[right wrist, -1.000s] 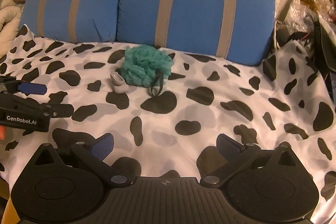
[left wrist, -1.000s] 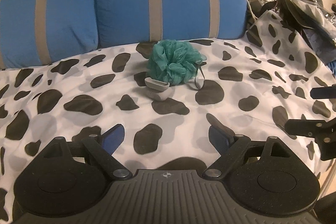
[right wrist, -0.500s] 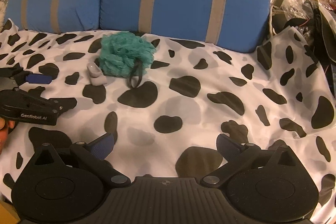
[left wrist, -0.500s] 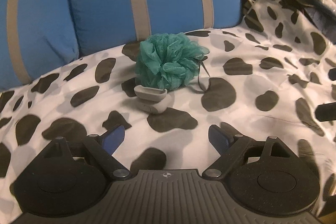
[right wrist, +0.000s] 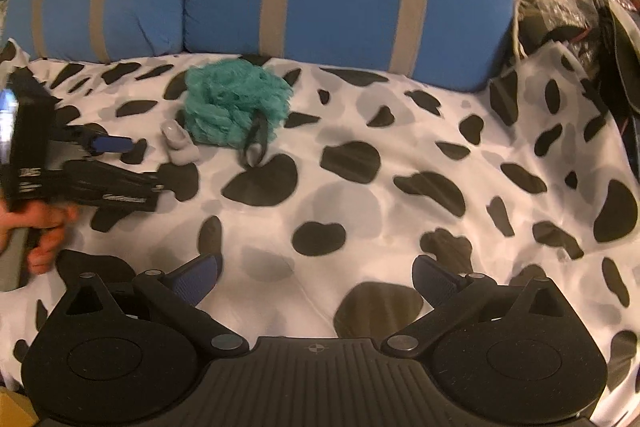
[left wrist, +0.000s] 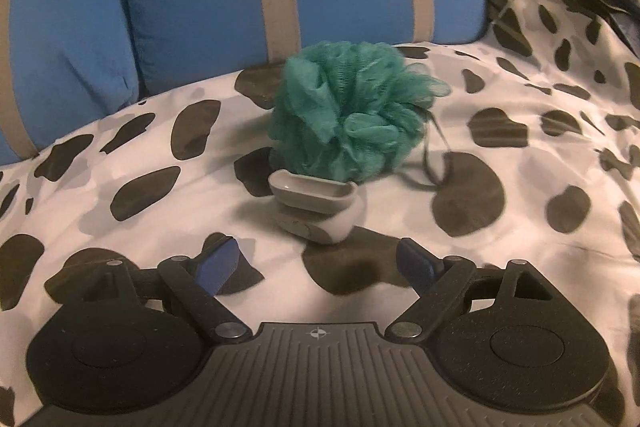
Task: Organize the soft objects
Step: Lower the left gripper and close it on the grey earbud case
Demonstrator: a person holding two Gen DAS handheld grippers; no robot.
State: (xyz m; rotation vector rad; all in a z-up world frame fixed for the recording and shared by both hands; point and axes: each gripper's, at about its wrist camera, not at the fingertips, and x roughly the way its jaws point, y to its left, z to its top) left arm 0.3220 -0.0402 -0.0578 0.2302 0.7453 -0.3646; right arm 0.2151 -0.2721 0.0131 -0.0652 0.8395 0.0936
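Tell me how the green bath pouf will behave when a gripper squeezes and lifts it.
The green bath pouf is ruffled mesh, so it will probably compress readily and feel light. Its dark cord loop lies loose on the spotted sheet and would likely dangle. Rolling seems unlikely.

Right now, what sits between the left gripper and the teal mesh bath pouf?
A small grey soft holder sits against the pouf, ahead of the open left gripper; left wrist view.
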